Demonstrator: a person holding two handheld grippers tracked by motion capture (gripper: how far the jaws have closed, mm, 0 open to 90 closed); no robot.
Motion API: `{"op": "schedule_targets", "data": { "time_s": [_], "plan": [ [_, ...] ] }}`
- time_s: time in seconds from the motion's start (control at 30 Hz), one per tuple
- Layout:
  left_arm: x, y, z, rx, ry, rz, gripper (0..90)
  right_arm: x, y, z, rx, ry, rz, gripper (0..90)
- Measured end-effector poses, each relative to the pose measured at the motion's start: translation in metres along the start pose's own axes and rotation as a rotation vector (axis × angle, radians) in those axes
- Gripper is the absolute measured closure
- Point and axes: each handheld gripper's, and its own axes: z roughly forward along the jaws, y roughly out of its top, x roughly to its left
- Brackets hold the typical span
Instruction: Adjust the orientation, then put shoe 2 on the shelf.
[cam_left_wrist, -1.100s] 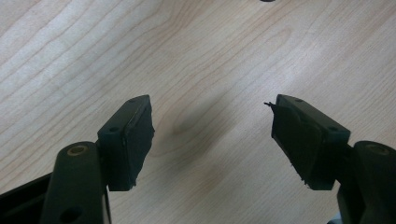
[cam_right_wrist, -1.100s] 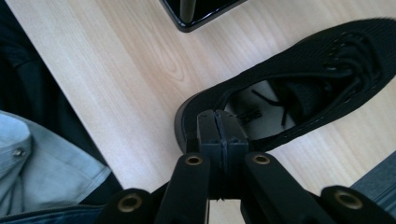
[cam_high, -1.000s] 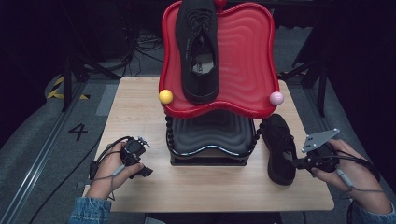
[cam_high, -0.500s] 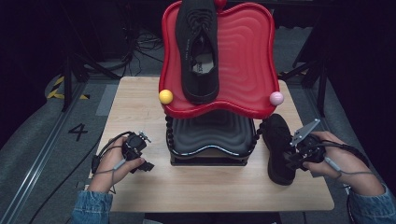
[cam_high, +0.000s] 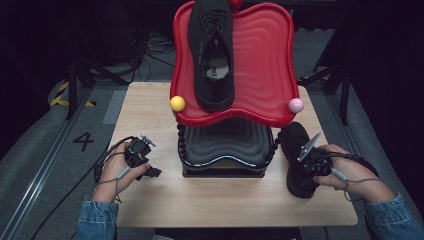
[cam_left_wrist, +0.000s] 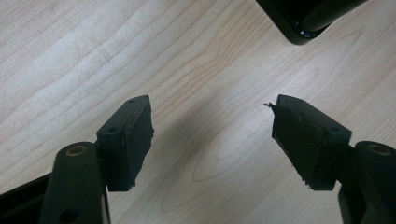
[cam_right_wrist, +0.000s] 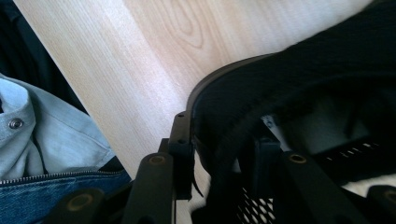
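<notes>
Over on the left, the left gripper (cam_high: 141, 159) had barely stirred in the last second: it hovered above the bare table (cam_high: 150, 105), jaws spread wide, holding nothing. In the middle stood the red tray (cam_high: 265, 60), one black shoe (cam_high: 212, 50) lying on it. On the right came the change: the right gripper (cam_high: 306, 162) had swung in from beside the second shoe (cam_high: 295, 145) and now straddled its collar, one jaw outside, one inside, closed narrow on it. A lift looked imminent.
</notes>
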Motion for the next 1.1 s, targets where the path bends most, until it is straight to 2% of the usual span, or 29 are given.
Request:
{"op": "schedule_targets", "data": {
  "time_s": [0.03, 0.1, 0.13, 0.17, 0.23, 0.3, 0.37, 0.5, 0.53, 0.67, 0.73, 0.8, 0.83, 0.93, 0.97, 1.0, 1.1],
  "plan": [
    [0.001, -0.001, 0.000, 0.003, 0.017, 0.000, 28.9, 0.001, 0.002, 0.003, 0.008, 0.003, -0.002, 70.0],
    [0.002, -0.002, -0.001, -0.001, 0.023, -0.003, 28.0, 0.000, 0.004, 0.007, 0.031, -0.018, -0.012, 71.0],
    [0.003, -0.003, -0.001, 0.002, 0.026, -0.006, 27.9, 0.000, 0.004, 0.009, 0.032, -0.005, -0.008, 71.7],
    [0.004, -0.003, -0.002, 0.001, 0.033, -0.005, 27.6, -0.001, 0.005, 0.012, 0.047, -0.015, -0.012, 72.2],
    [0.005, -0.004, -0.002, 0.003, 0.044, -0.005, 27.9, -0.002, 0.006, 0.016, 0.059, -0.006, -0.016, 73.1],
    [0.005, -0.006, -0.001, 0.007, 0.046, -0.021, 28.4, -0.002, 0.006, 0.017, 0.063, -0.007, -0.019, 74.2],
    [0.006, -0.008, -0.001, 0.009, 0.051, -0.017, 28.5, -0.003, 0.007, 0.021, 0.082, 0.008, -0.023, 77.8],
    [0.008, -0.012, -0.001, -0.001, 0.027, -0.024, 29.4, -0.004, 0.006, 0.024, 0.087, 0.040, -0.013, 82.7],
    [0.009, -0.013, -0.002, 0.000, 0.045, -0.014, 29.8, -0.004, 0.006, 0.023, 0.083, 0.043, -0.021, 83.8],
    [0.010, -0.017, -0.002, -0.015, 0.034, -0.031, 30.1, -0.004, 0.006, 0.022, 0.076, 0.043, -0.033, 85.3],
    [0.010, -0.018, -0.004, -0.024, 0.041, -0.024, 30.3, -0.002, 0.007, 0.022, 0.075, 0.039, -0.029, 85.7],
    [0.009, -0.019, -0.004, -0.029, 0.030, -0.027, 30.3, -0.002, 0.007, 0.021, 0.079, 0.041, -0.035, 85.7],
    [0.009, -0.019, -0.004, -0.030, 0.045, -0.019, 30.3, -0.001, 0.008, 0.019, 0.079, 0.044, -0.029, 85.6],
    [0.008, -0.019, -0.004, -0.027, 0.044, -0.019, 30.3, 0.001, 0.009, 0.012, 0.069, 0.052, -0.028, 85.3],
    [0.008, -0.019, -0.004, -0.028, 0.044, -0.021, 30.3, 0.002, 0.009, 0.009, 0.064, 0.069, -0.020, 85.3],
    [0.007, -0.019, -0.004, -0.027, 0.031, -0.024, 30.3, 0.003, 0.009, 0.007, 0.065, 0.062, -0.027, 85.2],
    [0.006, -0.019, -0.005, -0.031, 0.029, -0.022, 30.2, 0.006, 0.010, -0.006, 0.057, 0.042, -0.030, 85.1]
  ]
}}
